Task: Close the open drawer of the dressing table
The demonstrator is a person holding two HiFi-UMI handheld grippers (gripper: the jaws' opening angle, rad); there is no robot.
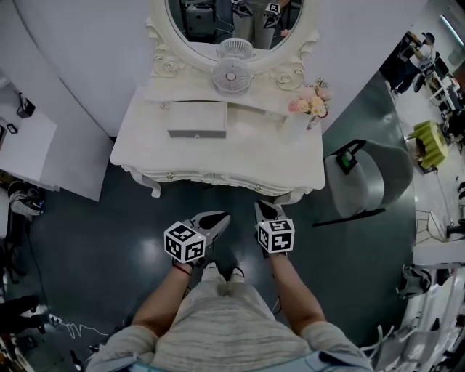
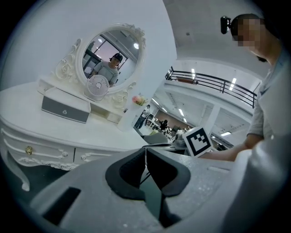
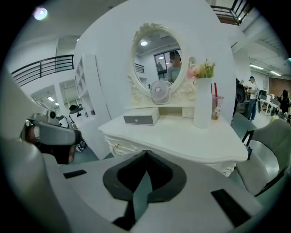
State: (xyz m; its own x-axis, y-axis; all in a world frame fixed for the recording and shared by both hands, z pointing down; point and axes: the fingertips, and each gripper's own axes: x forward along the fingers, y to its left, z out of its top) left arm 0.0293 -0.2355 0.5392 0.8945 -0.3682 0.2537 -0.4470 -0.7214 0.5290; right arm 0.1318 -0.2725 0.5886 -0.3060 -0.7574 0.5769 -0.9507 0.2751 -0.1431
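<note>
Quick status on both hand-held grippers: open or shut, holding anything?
Left hand-held gripper: closed, nothing held.
Right hand-held gripper: closed, nothing held.

Bright, flat indoor light, cool and even.
Pours down from ceiling lamps (image 3: 40,12), washes the white dressing table (image 1: 218,156) almost featureless, leaves a dull sheen on the dark floor (image 1: 94,232); bends hard toward black vignetted corners in both gripper views, softens close up.

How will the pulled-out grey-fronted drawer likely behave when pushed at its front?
The drawer looks like a small rigid box, so it probably slides back without flexing. It seems light; pushed off-centre, away from its knob, it might skew.
</note>
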